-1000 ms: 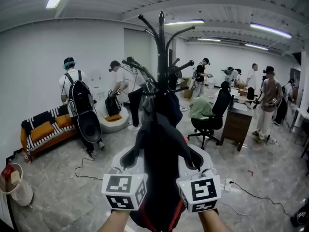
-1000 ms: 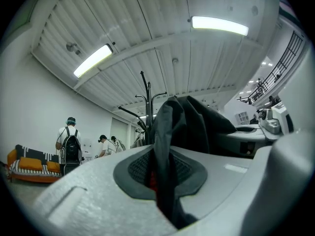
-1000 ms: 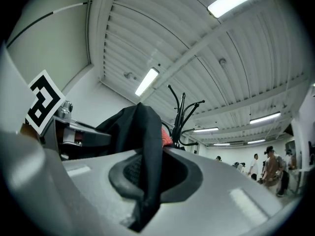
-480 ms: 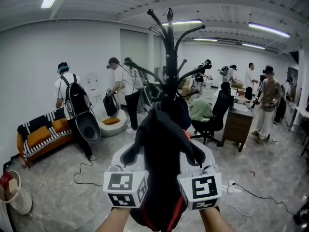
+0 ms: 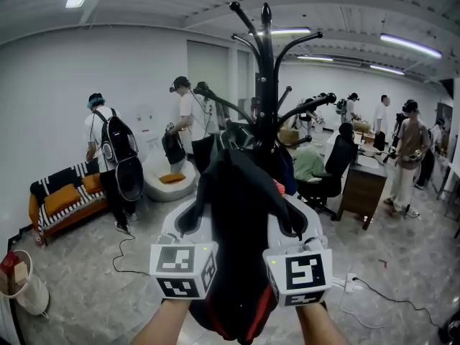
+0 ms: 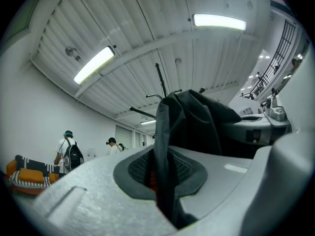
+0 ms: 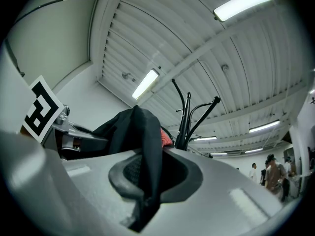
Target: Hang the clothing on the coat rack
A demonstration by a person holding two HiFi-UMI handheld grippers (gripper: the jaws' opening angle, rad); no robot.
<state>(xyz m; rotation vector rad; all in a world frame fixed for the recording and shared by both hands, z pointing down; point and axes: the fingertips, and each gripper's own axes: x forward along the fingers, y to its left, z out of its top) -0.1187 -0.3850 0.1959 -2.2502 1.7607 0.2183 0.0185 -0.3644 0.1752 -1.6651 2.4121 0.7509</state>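
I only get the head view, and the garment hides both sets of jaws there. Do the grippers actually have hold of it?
Observer: The left gripper does. Its own view shows the pads closed on a fold of the black garment.
Operator: And the right one?
Observer: The same. In the right gripper view, the right gripper pinches a fold between its pads, with fabric hanging out below them.
Operator: What does that camera see beyond the fabric?
Observer: The rack rises just behind the garment, and its arms branch out higher than the fabric.
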